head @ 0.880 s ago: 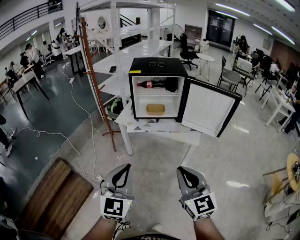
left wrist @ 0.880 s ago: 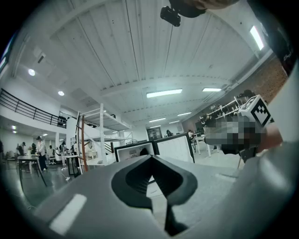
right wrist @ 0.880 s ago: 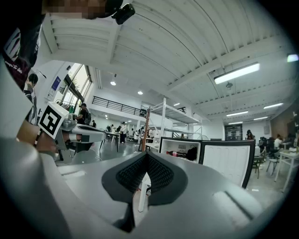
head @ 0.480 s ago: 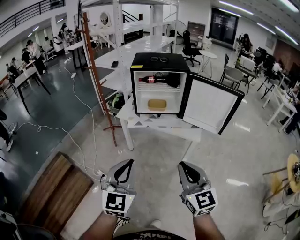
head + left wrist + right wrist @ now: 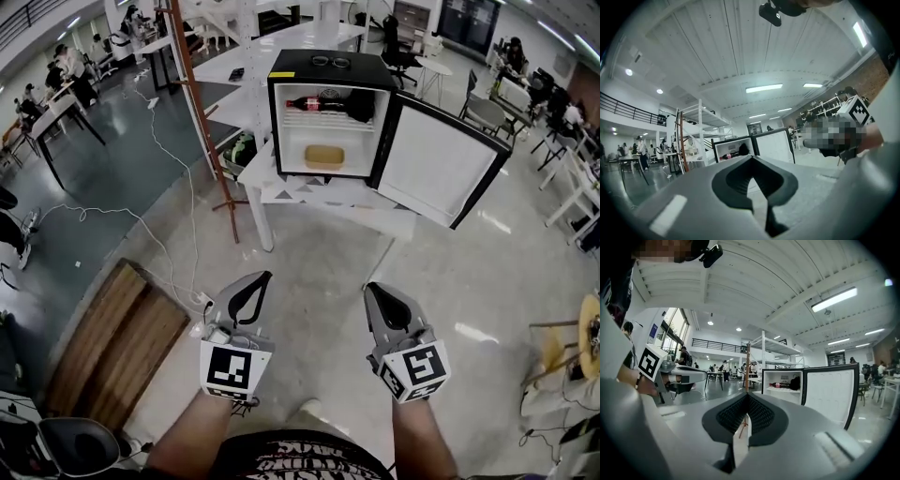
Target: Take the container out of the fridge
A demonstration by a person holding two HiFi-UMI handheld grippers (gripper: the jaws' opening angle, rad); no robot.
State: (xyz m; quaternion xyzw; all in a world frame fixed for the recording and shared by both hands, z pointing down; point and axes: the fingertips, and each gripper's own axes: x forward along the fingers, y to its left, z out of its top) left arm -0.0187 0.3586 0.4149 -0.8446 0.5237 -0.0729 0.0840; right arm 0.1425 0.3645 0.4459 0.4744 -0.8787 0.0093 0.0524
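Holding both tools out level in front of the body, the person has the left gripper (image 5: pixel 260 278) and the right gripper (image 5: pixel 374 288) pinched fully together, tips meeting, nothing caught in either. Beyond them lies open floor, then a white table (image 5: pixel 309 199) carrying the small black fridge (image 5: pixel 274 122). Its door (image 5: pixel 436 169) hangs wide to the right, so that part looks done. The container (image 5: pixel 324 157), a tan tub as far as I can make out from here, sits alone on the fridge's bottom, under a cola bottle (image 5: pixel 314 103) lying on the upper shelf. What's left, I'd judge, is nearly everything: approach, open the jaws, grasp it, draw it out.
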